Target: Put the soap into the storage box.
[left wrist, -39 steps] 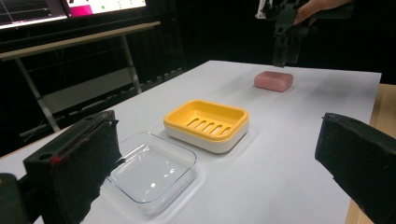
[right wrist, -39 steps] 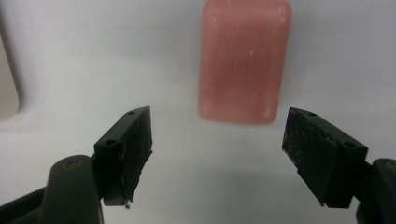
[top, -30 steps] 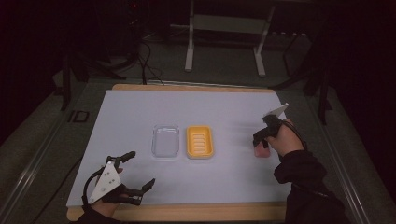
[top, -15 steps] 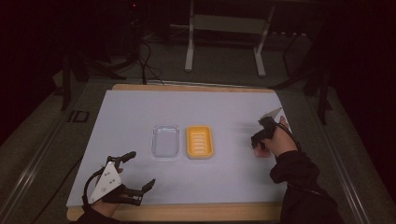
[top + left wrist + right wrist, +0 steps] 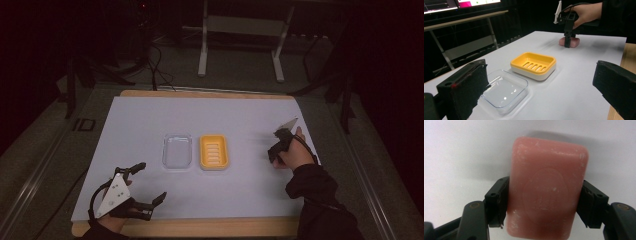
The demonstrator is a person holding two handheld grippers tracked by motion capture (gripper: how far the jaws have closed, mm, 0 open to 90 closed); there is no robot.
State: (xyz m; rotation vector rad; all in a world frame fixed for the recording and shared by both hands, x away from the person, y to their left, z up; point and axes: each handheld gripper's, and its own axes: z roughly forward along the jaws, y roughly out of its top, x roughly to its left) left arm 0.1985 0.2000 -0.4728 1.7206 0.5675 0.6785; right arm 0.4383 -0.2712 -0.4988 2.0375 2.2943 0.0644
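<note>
White table (image 5: 150, 125): clear lid (image 5: 177, 151), yellow soap dish (image 5: 214, 152), pink soap (image 5: 573, 42).

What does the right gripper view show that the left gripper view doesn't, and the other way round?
The right gripper view alone gives a close look down on the pink soap bar: a faint round stamp on its top face, pale scuffs, and the right gripper with a black finger against each long side.

The left gripper view alone has the yellow soap dish, the clear lid beside it, the wide-open left gripper and a hand holding the right gripper.

Both show the soap, the right gripper at it, and the white table.
</note>
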